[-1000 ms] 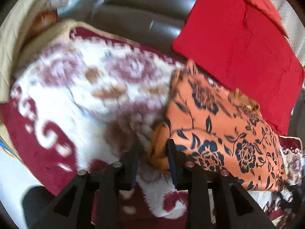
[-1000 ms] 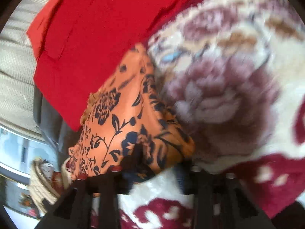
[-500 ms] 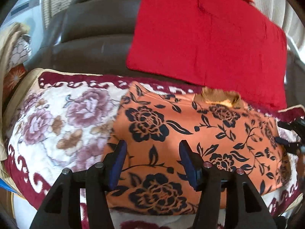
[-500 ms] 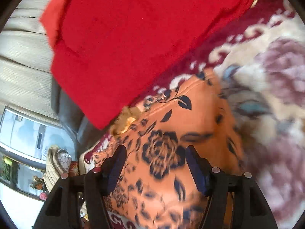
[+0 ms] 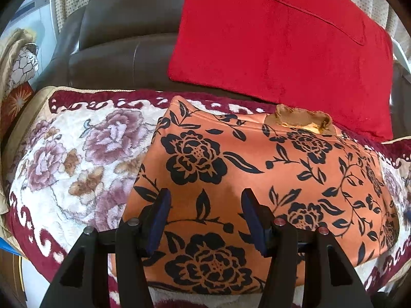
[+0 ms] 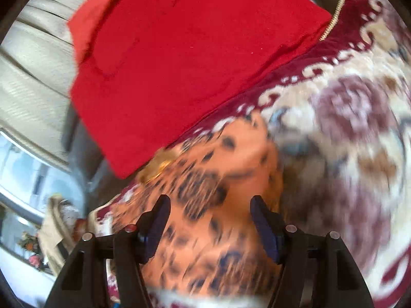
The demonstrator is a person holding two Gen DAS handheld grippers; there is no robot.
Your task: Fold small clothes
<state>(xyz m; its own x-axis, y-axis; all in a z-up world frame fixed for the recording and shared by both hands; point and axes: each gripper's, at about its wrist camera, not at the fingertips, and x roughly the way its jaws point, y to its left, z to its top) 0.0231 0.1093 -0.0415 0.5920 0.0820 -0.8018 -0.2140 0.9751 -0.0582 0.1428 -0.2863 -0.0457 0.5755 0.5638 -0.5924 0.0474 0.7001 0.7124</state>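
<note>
An orange garment with black flowers (image 5: 257,179) lies folded flat on a floral blanket (image 5: 77,159). A bit of its tan inside shows at the far edge. My left gripper (image 5: 205,205) is open and empty, held over the garment's near half. My right gripper (image 6: 209,211) is open and empty too, over the same garment (image 6: 205,179), which is blurred by motion in the right wrist view.
A red cloth (image 5: 282,38) hangs over the dark leather sofa back (image 5: 123,51) behind the garment; it also shows in the right wrist view (image 6: 179,51). The blanket (image 6: 346,141) has a maroon border. Patterned cushions (image 5: 18,64) sit at far left.
Both grippers let go of the orange garment and opened wide. They drew back from it, and the garment now lies flat on the blanket. The right wrist view is still moving.
</note>
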